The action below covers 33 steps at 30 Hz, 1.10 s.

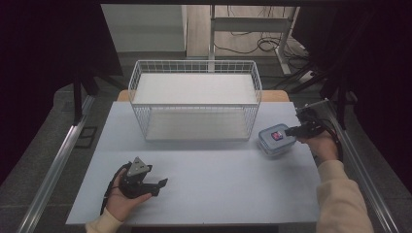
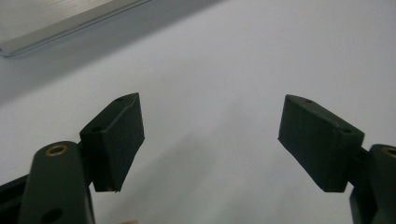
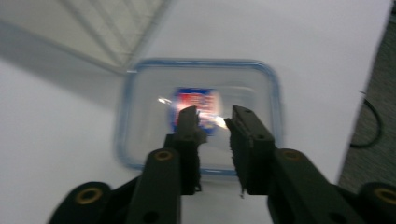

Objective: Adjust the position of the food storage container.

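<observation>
one clear container [image 1: 275,140] with a blue-rimmed lid lies flat on the table [image 1: 204,179], just right of the wire basket [image 1: 194,99]. it looks close to square, so its long axis is hard to tell. the right gripper [image 3: 214,122] hovers over its lid, jaws narrow with nothing between them. the left gripper [image 2: 210,140] rests near the table's front edge, jaws wide and empty.

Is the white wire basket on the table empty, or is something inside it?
Empty. Through the wire basket the high view shows just its pale bare bottom; the plastic box stands outside it, at its right.
</observation>
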Motion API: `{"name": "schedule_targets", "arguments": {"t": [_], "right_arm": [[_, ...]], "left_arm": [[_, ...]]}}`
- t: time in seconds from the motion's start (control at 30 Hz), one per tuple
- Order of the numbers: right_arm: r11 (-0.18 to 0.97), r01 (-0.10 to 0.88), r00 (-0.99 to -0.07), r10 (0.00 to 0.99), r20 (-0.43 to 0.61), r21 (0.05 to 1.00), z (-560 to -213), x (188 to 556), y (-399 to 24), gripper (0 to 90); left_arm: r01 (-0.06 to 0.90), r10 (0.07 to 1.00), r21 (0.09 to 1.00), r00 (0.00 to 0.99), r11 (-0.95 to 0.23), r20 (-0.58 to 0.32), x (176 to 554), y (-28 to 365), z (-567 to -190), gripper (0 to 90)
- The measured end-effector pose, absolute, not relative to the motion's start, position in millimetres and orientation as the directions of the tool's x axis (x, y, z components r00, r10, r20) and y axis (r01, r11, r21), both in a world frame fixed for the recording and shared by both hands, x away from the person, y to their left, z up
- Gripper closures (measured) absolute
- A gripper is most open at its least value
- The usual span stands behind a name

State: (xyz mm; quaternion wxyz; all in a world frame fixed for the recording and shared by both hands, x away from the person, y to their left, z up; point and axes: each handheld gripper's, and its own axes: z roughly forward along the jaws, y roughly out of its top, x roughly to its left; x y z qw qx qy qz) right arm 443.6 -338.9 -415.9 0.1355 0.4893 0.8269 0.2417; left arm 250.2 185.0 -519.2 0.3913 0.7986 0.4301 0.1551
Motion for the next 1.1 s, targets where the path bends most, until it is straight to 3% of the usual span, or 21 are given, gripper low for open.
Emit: {"name": "schedule_targets", "arguments": {"t": [0.1, 0.4, 0.73, 1.1], "right_arm": [[0.397, 0.761, -0.448, 0.894, -0.027, 0.514, -423.0, 456.5, -349.8, 88.8], [0.405, 0.769, -0.414, 0.905, -0.097, 0.494, -440.8, 484.4, -364.3, 89.2], [0.520, 0.734, -0.510, 0.847, -0.151, 0.437, -458.0, 500.7, -358.5, 89.2], [0.541, 0.718, -0.542, 0.830, -0.136, 0.439, -459.0, 496.9, -351.8, 89.4]], "left_arm": [[0.567, 0.810, 0.759, 0.580, -0.322, -0.089, 250.3, 184.8, -519.6, 21.8], [0.568, 0.811, 0.756, 0.579, -0.326, -0.086, 250.7, 186.3, -520.6, 21.9], [0.568, 0.812, 0.754, 0.579, -0.330, -0.081, 250.1, 184.5, -522.0, 22.1], [0.566, 0.812, 0.756, 0.578, -0.329, -0.080, 249.1, 184.0, -521.1, 22.1]]}}
